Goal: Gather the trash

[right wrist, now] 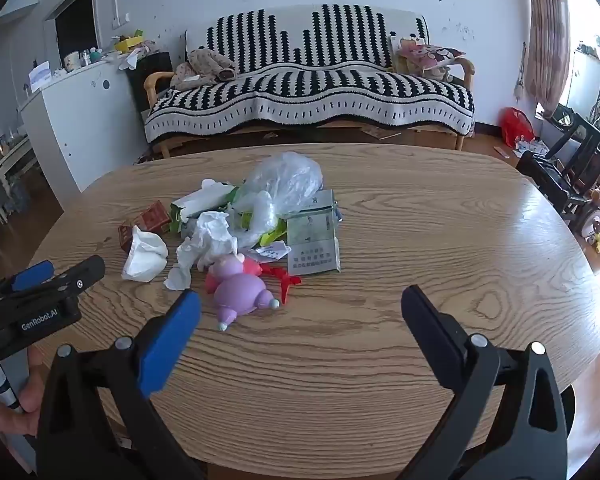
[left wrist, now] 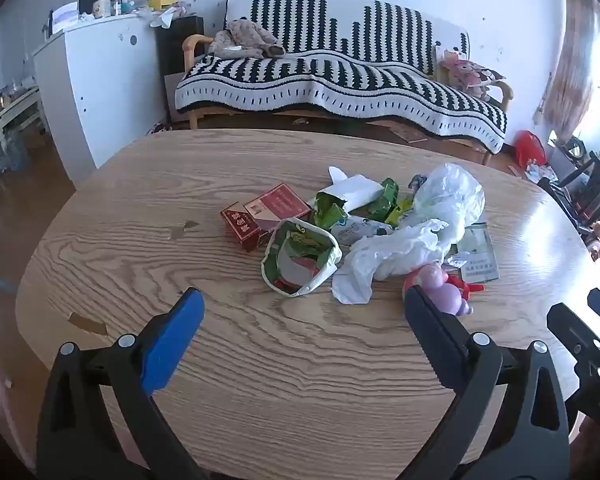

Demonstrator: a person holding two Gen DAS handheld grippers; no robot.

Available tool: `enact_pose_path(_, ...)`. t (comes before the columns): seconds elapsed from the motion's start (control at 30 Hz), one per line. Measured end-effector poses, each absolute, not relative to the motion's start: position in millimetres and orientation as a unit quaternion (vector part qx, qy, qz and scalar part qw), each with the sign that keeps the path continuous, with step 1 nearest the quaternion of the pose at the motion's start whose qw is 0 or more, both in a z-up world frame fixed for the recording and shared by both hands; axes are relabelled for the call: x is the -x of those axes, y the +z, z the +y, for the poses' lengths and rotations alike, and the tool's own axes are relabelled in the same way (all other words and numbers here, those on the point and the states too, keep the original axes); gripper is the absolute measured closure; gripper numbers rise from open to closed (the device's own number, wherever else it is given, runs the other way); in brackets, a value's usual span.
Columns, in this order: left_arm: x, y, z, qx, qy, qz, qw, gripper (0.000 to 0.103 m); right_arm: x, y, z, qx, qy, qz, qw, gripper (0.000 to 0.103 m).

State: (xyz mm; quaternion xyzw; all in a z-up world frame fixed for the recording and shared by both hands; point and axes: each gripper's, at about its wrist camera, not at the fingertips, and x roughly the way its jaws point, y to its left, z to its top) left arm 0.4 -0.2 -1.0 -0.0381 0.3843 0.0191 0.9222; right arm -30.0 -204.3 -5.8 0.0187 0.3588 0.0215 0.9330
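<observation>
A heap of trash lies in the middle of the oval wooden table [left wrist: 260,360] [right wrist: 440,240]. It holds red cartons [left wrist: 260,212] [right wrist: 150,218], an open green snack bag [left wrist: 300,258], crumpled white tissue [left wrist: 388,258] [right wrist: 210,242], a clear plastic bag [left wrist: 450,196] [right wrist: 286,180] and a flat grey-green box [right wrist: 312,236] [left wrist: 478,252]. A purple toy pig [right wrist: 240,288] [left wrist: 446,292] lies at the heap's near edge. My left gripper [left wrist: 304,296] [right wrist: 56,270] hangs open short of the snack bag. My right gripper [right wrist: 300,300] stands open, empty, just right of the pig.
Behind the table stands a sofa [left wrist: 340,76] [right wrist: 312,76] under a black-and-white throw. A white cabinet [left wrist: 96,80] is at the left, dark chairs [right wrist: 572,168] and a red bag [right wrist: 516,124] at the right. A hand [right wrist: 28,396] holds the left gripper's handle.
</observation>
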Motion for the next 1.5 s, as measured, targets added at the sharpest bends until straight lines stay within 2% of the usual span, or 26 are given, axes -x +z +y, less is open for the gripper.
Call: enact_pose_path(1.5,0.1,-4.0,-5.0,0.023,0.02,0.39,0.92,0.006,30.9,-3.1,-206.2,-0.03,0.028,0.358,0.933,0.006)
